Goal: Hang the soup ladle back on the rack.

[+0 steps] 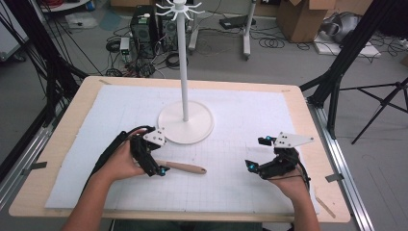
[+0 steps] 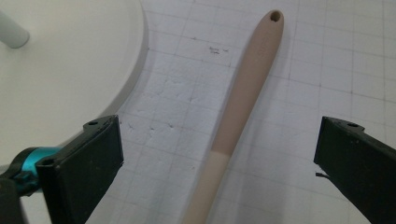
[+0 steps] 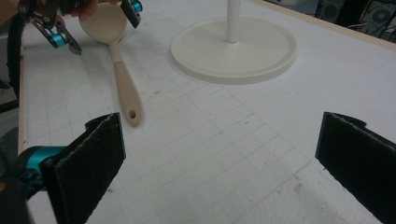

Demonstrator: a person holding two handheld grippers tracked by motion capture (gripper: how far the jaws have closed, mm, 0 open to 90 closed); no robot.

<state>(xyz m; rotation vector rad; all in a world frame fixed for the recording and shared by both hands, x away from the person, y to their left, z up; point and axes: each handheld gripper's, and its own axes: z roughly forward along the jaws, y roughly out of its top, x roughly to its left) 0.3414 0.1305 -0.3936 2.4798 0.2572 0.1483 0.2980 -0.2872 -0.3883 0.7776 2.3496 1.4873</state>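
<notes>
The white mat (image 1: 240,192) lies bare between the two grippers and along its near edge, so a hand could pass freely there. The one tall obstacle is the white hook stand (image 1: 185,62), whose round base (image 1: 192,132) sits at mid-table, just beyond the left gripper (image 1: 156,168). A wooden spoon (image 1: 185,167) lies flat just before that base, its handle running between the left gripper's wide-spread jaws. The right gripper (image 1: 257,154), jaws apart, has bare mat around it.

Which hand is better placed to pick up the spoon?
Left. The left tool hangs open right over the spoon, its handle lying between the jaws. The right tool is open too, but off to the side.
</notes>
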